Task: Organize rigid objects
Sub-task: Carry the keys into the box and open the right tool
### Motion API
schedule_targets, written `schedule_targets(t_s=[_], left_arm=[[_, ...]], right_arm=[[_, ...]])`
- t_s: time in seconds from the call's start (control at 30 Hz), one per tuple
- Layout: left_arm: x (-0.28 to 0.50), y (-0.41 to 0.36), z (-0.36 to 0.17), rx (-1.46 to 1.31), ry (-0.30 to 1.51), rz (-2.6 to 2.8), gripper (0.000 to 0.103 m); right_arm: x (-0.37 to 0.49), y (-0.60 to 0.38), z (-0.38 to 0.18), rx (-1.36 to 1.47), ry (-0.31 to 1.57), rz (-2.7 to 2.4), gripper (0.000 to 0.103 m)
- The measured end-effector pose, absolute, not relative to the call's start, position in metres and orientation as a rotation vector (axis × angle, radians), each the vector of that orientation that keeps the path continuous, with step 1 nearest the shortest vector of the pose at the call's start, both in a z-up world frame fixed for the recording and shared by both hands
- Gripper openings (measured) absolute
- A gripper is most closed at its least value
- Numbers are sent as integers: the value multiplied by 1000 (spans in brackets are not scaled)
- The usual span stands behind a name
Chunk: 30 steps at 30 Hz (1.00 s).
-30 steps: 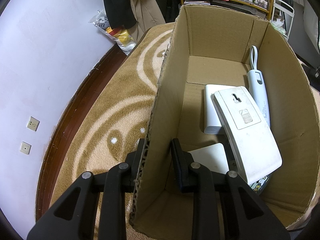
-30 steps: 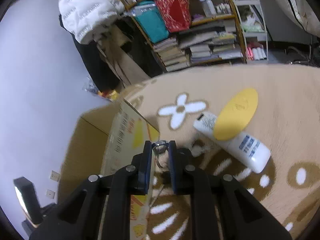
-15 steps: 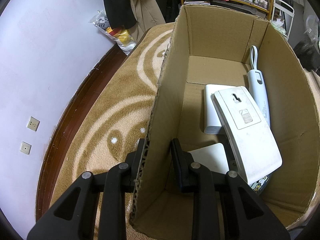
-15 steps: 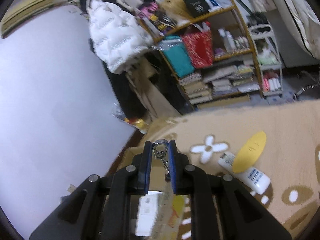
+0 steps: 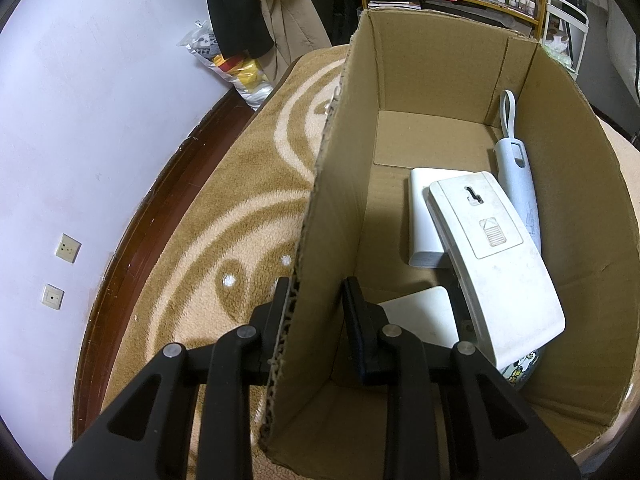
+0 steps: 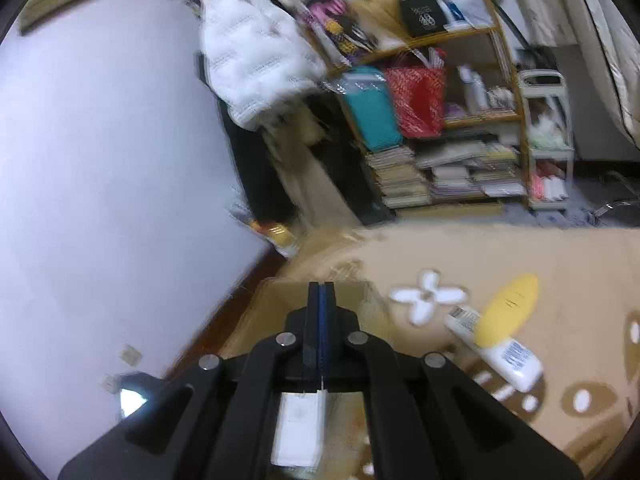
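Observation:
An open cardboard box [image 5: 440,60] stands on the tan carpet. In it lie a flat white device with a hanging slot [image 5: 492,260], a white block [image 5: 424,216], a pale blue tool with a loop [image 5: 518,184] and a white square piece [image 5: 420,316]. My left gripper [image 5: 316,300] grips the box's left wall, one finger outside and one inside. My right gripper [image 6: 319,300] hovers above the box [image 6: 276,296], its jaws pressed together with nothing visible between them. This view is blurred. On the carpet to its right lie a white tube [image 6: 500,354] and a yellow oval piece [image 6: 508,312].
A lilac wall with sockets [image 5: 68,246] and a dark skirting board run along the left. A plastic bag [image 5: 236,68] and hanging coats [image 5: 240,0] stand behind the box. Wooden shelves [image 6: 452,176] with books and bags, and a white trolley [image 6: 548,140], fill the back right.
The right gripper swung up and over the box. The metal keyring held between its fingers is gone and the jaws have closed fully. The left gripper and box have not moved.

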<state>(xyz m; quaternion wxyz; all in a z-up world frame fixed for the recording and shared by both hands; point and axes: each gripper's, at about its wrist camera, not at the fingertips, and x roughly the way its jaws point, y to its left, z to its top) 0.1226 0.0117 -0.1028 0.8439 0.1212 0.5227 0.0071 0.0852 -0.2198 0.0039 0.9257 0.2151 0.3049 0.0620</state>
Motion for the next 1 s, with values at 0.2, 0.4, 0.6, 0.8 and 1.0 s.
schedule_targets(t_s=[0.2,0.4,0.6,0.8,1.0], left_arm=[[122,13,-104,253,1103,13,25],[122,13,-104,254,1104,13,25],[122,13,-104,254,1104,13,25],[122,13,-104,254,1104,14,25],[122,13,-104,254,1104,14,25]], right_arm=[[95,-249,-44,488,775,28,12],[99,-256,-83,475,902,-53,56],[103,-251,-108,457,979,-88,58],[106,-249,-137,479,1066,-107,58],[110,-246,-148,475,1096,-103,49]])
